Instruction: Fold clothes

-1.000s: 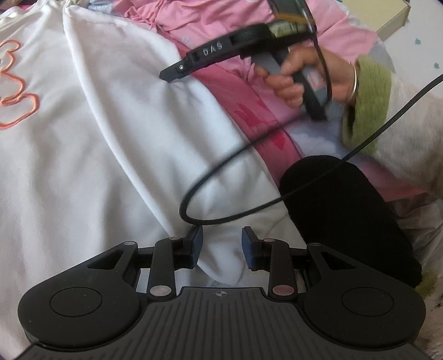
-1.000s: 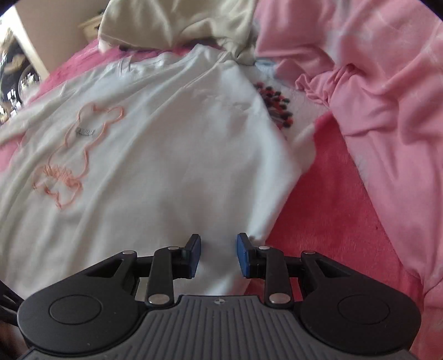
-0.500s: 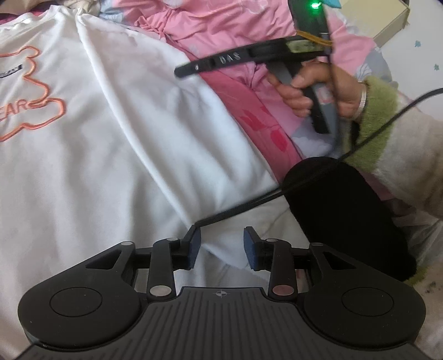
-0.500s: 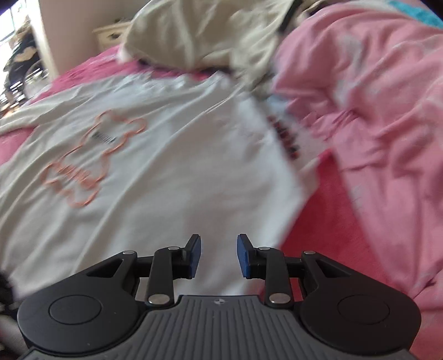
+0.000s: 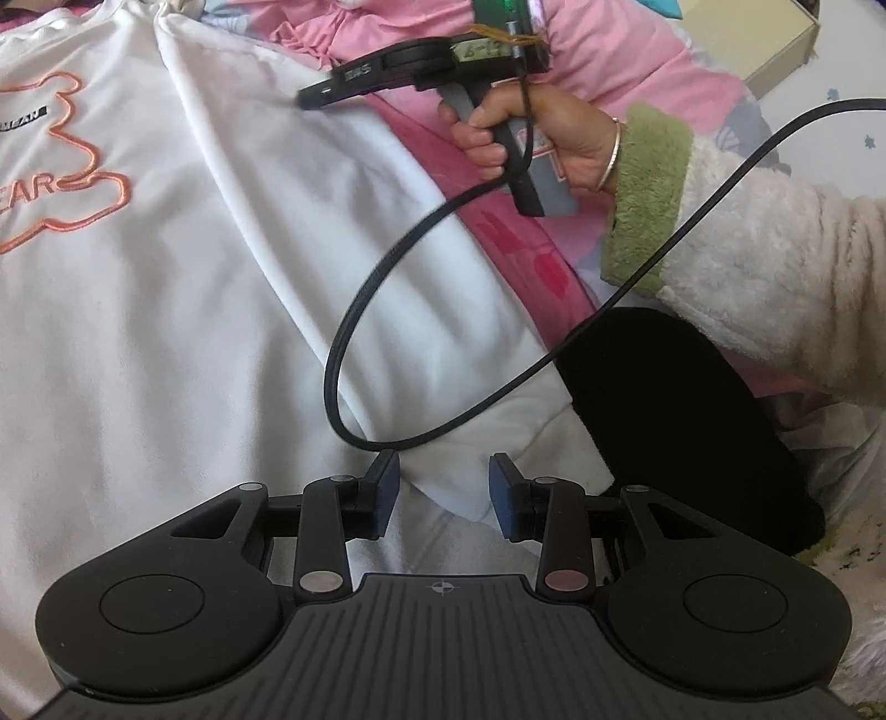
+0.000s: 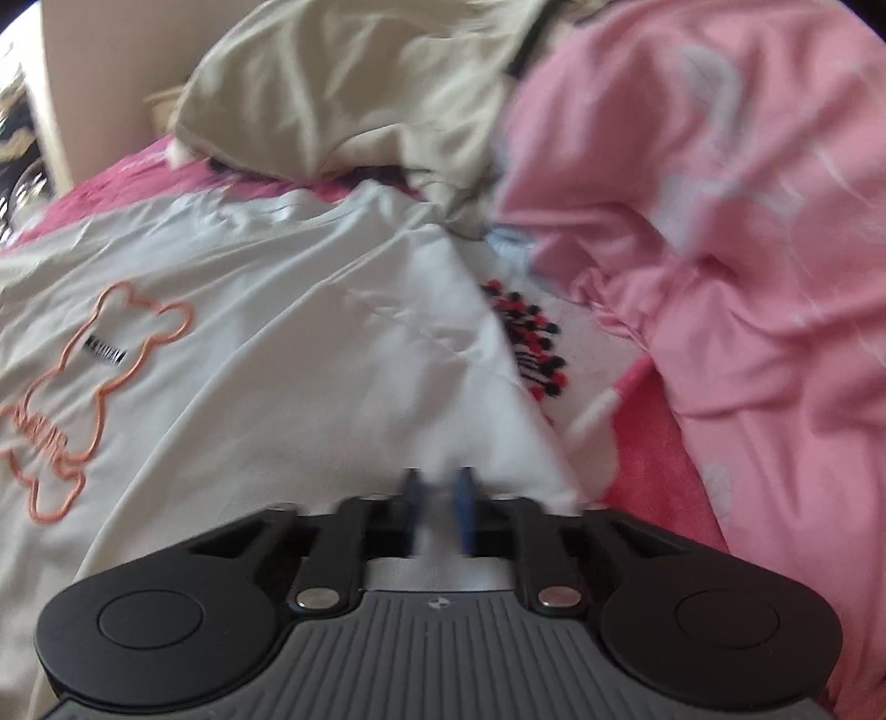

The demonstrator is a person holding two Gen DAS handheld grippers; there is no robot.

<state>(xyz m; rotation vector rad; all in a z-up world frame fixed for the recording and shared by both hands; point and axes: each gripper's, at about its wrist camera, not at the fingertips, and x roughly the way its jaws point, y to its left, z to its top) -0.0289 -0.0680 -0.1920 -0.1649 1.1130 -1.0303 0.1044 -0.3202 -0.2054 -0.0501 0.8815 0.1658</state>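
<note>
A white shirt [image 5: 166, 304] with an orange bear outline [image 5: 66, 166] lies spread on the bed. In the left wrist view my left gripper [image 5: 443, 490] stands open low over the shirt's near corner. A fold of white cloth lies between its pads, and neither pad presses on it. A hand [image 5: 559, 127] holds my right gripper [image 5: 310, 99], whose tip sits on the shirt's right edge. In the blurred right wrist view, the right gripper [image 6: 437, 498] has its jaws together on a pinched peak of the white shirt [image 6: 277, 387].
A black cable [image 5: 343, 343] loops over the shirt in front of the left gripper. A black rounded thing [image 5: 681, 421] lies to the right. A pink duvet [image 6: 720, 249] and a beige garment [image 6: 343, 94] are bunched beyond the shirt. A box [image 5: 775, 44] sits far right.
The right gripper's jaws have gone from open to together, and it has dropped onto the shirt's edge. The left gripper has shifted a little, so more of the bear shows.
</note>
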